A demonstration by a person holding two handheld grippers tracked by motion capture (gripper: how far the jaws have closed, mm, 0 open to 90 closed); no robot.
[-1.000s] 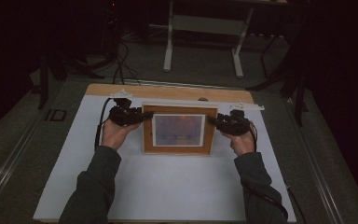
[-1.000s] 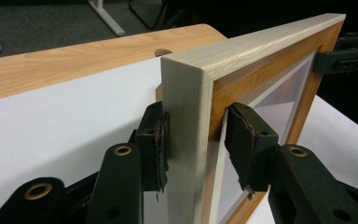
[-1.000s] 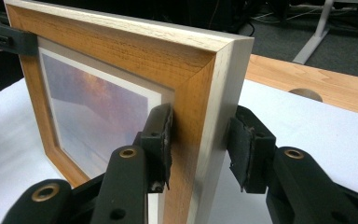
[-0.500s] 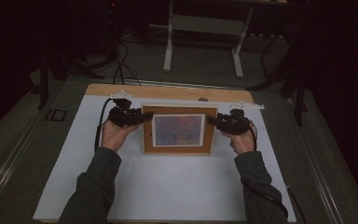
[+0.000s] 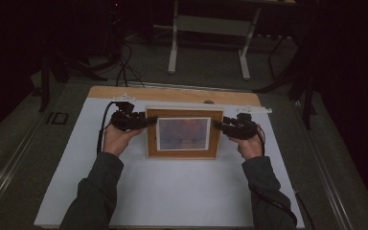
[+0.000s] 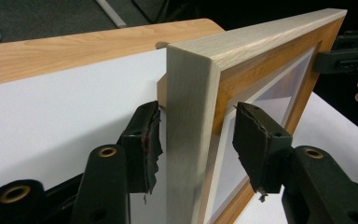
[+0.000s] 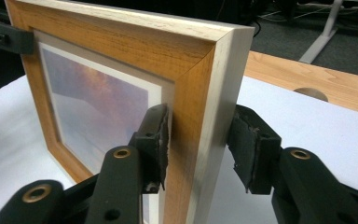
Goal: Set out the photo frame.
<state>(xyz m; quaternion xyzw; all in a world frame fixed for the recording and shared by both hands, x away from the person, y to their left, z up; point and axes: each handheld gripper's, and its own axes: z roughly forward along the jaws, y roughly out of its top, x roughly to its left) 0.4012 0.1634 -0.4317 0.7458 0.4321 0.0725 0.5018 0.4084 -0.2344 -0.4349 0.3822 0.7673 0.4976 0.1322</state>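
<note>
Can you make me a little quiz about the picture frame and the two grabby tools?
1. True or false: the picture frame stands upright on the white table sheet.
2. Which side of the frame does the left tool straddle? A) top edge B) a side edge C) bottom edge
3. Fill in: the frame's front is orange-brown wood, and its outer edge is pale ____.

Key
1. True. Both gripper views show it standing on its lower edge.
2. B. The right tool straddles the opposite side edge. Both tools' jaws have just been opening, with gaps showing beside the frame.
3. Grey.
</note>
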